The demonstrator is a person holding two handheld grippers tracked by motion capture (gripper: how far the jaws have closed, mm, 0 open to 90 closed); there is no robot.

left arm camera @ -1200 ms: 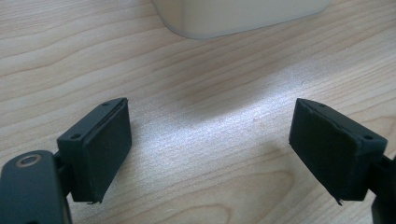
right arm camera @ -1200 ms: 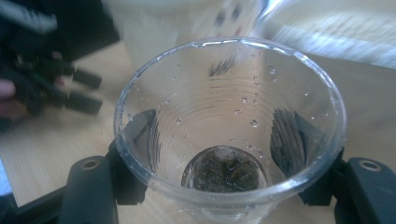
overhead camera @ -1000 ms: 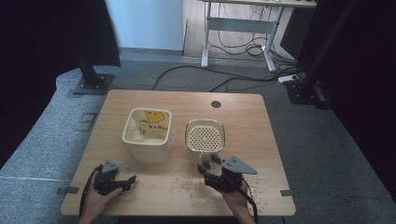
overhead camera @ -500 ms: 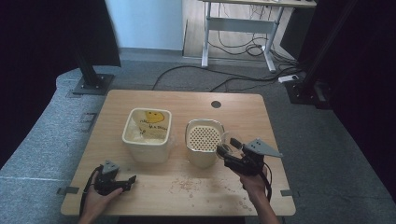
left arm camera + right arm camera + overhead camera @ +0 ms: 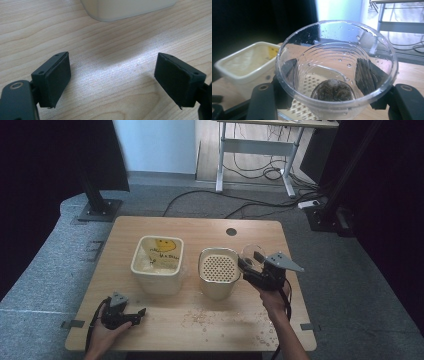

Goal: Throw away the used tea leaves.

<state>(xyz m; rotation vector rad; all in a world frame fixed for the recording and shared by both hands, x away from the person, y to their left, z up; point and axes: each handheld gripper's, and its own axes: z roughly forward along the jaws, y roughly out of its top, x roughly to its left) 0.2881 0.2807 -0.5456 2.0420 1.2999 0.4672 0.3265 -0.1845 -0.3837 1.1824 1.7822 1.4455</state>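
Right tool (image 5: 248,264) grasping clear cup (image 5: 336,67) beside strainer tub (image 5: 218,279), yellow-lined tub (image 5: 156,263) left, left tool (image 5: 137,314) released

Daylight enters from about 12 o'clock in the high view, brightening the floor beyond the table (image 5: 150,330), while the 9 and 3 o'clock sides sink into near-black. In the left gripper view a pale sheen crosses the wood and the tub (image 5: 127,8) at 12 o'clock is soft. In the right gripper view the clear cup (image 5: 337,67) carries glare and droplets, and its backdrop is blown out at 1 o'clock.
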